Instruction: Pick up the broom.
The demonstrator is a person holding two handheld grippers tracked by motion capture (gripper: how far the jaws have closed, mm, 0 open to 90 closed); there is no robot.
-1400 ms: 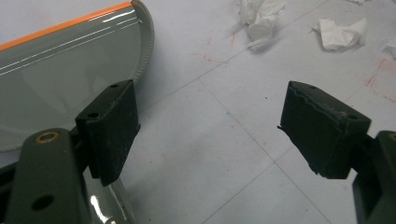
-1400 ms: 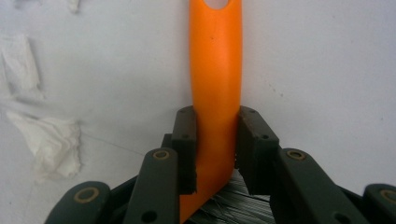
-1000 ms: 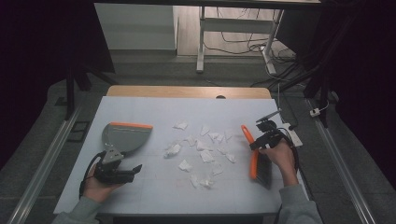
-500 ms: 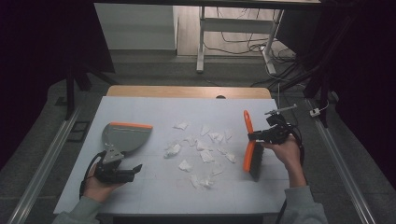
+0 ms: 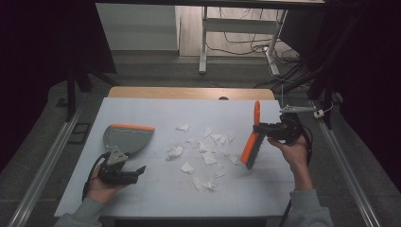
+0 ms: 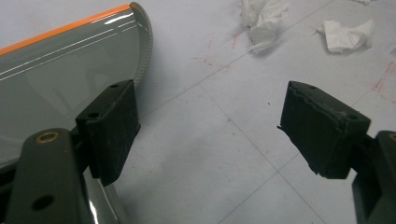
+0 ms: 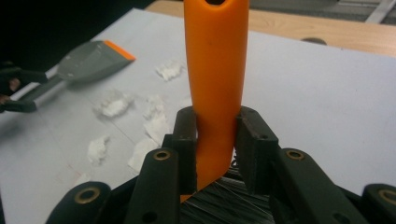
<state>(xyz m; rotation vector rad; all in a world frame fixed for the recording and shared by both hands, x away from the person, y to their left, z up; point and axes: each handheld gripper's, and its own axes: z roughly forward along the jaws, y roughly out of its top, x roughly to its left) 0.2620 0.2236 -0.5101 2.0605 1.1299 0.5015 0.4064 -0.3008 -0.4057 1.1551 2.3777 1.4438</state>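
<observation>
The right gripper point(image 7: 215, 140) is clamping our orange brush point(image 5: 251, 140) at 3 o'clock of the paper scraps point(image 5: 203, 151); our left gripper point(image 6: 210, 135) is gaping beside the dustpan point(image 5: 127, 137).

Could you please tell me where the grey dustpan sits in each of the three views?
High view: dustpan at left-centre, above the left hand.
Left gripper view: dustpan at upper left, behind one jaw.
Right gripper view: dustpan at upper left.
Shared landmark: its orange front edge.

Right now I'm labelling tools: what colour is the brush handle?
Bright orange: the brush handle shows best in the right gripper view, clamped in the right claw.
</observation>
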